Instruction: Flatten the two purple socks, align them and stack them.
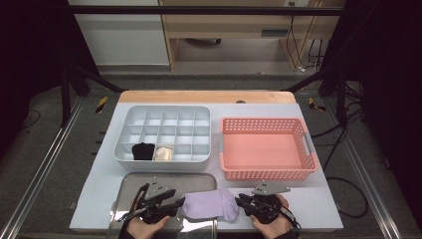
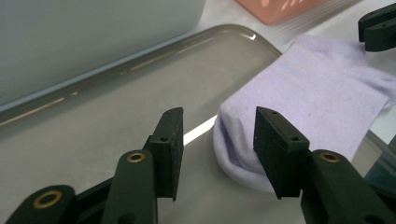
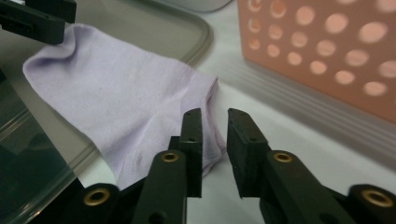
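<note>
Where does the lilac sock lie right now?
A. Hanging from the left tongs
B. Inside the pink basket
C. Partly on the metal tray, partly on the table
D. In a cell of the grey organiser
C: the sock has one end over the rim of the tray and the other on the table, with both tongs open and clear of it.

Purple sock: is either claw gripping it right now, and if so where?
Neither. The purple sock lies flat, half on the tray. The left claw stands open at its one end; the right claw stands slightly open by the other edge.
</note>
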`<state>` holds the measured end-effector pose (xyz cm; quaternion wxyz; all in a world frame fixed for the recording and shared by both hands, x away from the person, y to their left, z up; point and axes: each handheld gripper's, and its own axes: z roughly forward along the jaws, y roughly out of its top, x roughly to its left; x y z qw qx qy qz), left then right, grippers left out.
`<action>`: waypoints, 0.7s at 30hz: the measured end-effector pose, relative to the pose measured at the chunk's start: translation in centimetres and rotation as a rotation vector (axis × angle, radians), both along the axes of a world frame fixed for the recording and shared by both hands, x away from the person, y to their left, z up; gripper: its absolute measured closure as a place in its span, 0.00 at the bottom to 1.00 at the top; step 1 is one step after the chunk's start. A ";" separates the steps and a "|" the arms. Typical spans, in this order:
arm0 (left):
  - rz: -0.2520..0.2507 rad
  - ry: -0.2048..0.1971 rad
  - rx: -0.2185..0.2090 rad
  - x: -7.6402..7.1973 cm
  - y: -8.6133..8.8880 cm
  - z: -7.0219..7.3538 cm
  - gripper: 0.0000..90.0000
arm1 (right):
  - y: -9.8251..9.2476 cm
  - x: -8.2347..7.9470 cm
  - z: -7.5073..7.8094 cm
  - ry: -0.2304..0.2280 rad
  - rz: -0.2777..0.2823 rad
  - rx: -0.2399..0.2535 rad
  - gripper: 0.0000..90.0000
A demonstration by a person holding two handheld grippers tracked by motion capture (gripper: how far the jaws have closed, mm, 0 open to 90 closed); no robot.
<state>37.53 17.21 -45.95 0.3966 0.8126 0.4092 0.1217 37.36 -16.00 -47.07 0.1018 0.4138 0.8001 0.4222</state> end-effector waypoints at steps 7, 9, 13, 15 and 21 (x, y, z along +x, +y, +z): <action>-0.010 0.022 0.033 -0.3 0.0 -0.8 0.58 | 0.5 0.4 -0.2 0.002 0.026 -0.026 0.99; -0.015 0.021 0.042 -0.3 0.0 -1.0 0.58 | 0.6 0.4 0.1 -0.016 0.018 -0.016 1.00; -0.020 0.022 0.054 -0.3 -0.1 -1.1 0.58 | 0.6 0.6 0.2 -0.037 0.007 -0.026 1.00; -0.021 0.023 0.051 -0.4 -0.1 -1.1 0.58 | 0.7 0.8 -0.2 -0.019 0.010 -0.043 0.98; -0.021 0.032 0.032 -0.4 0.1 -1.1 0.59 | 0.4 0.7 -0.5 -0.023 -0.006 -0.015 0.82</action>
